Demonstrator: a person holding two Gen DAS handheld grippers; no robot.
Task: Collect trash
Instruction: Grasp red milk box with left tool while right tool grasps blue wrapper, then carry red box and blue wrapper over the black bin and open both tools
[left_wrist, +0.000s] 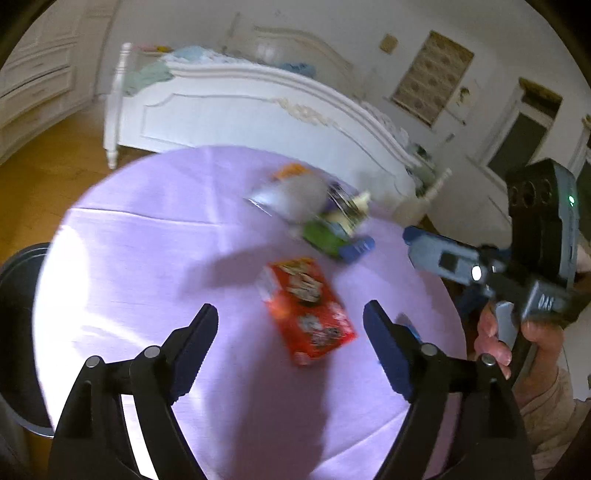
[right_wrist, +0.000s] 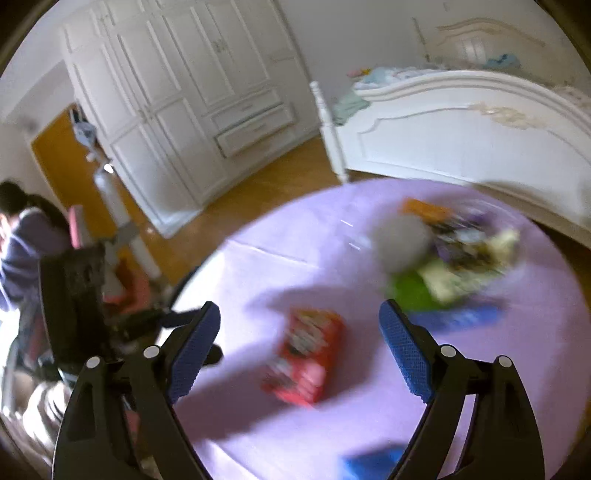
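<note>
A red snack box (left_wrist: 308, 306) lies on the round table with a lilac cloth (left_wrist: 147, 258). Beyond it sits a blurred heap of trash (left_wrist: 317, 214): grey, green, orange and blue wrappers. My left gripper (left_wrist: 290, 321) hovers open over the near side of the table, the red box seen between its fingers without touching them. The right gripper (left_wrist: 388, 240) shows at the right edge in a person's hand. In the right wrist view my right gripper (right_wrist: 299, 321) is open above the red box (right_wrist: 306, 354), the trash heap (right_wrist: 443, 258) farther right.
A dark round bin (left_wrist: 18, 332) stands at the table's left edge. A white bed (left_wrist: 258, 110) lies behind the table, a white wardrobe (right_wrist: 177, 92) to the left. A person (right_wrist: 26, 240) sits by a black chair (right_wrist: 74, 302). A small blue object (right_wrist: 369, 463) lies near the table's front.
</note>
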